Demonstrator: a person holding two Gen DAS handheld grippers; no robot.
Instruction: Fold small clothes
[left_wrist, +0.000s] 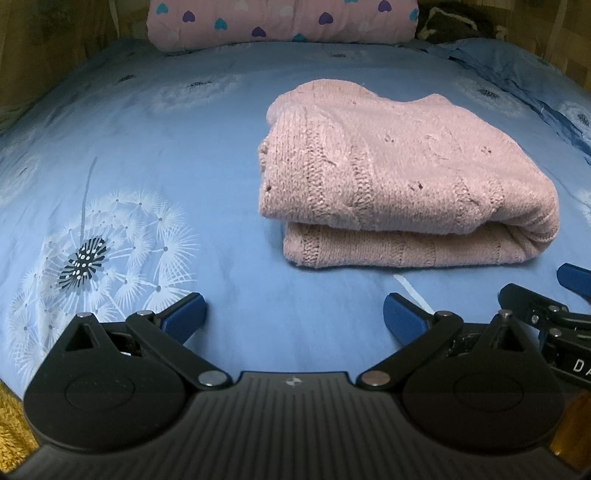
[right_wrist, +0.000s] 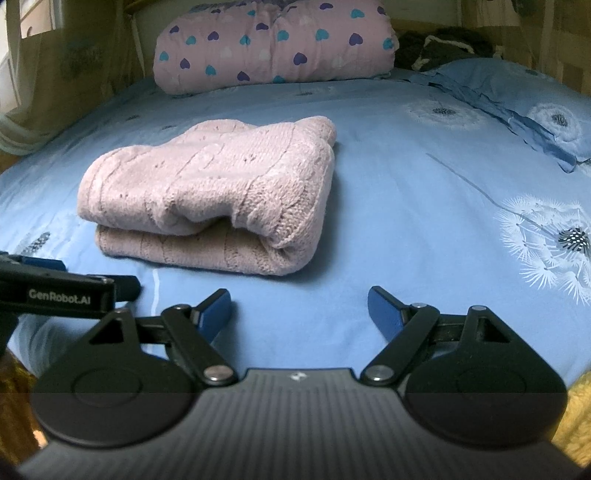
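A pink knitted sweater (left_wrist: 399, 177) lies folded in two thick layers on the blue bed sheet (left_wrist: 147, 147); in the right wrist view the same sweater (right_wrist: 214, 192) lies ahead and to the left. My left gripper (left_wrist: 295, 314) hovers open over bare sheet, short of the sweater's near edge, with nothing between its blue fingers. My right gripper (right_wrist: 299, 310) is open too, over bare sheet just in front of the sweater. Each gripper shows at the edge of the other's view: the right gripper (left_wrist: 554, 306), the left gripper (right_wrist: 74, 284).
A rolled pink quilt with heart prints (right_wrist: 273, 44) lies at the head of the bed. A dark bundle (right_wrist: 439, 48) and a blue pillow (right_wrist: 517, 92) sit at the back right. Wooden walls border the bed. The sheet (right_wrist: 424, 203) carries white dandelion prints.
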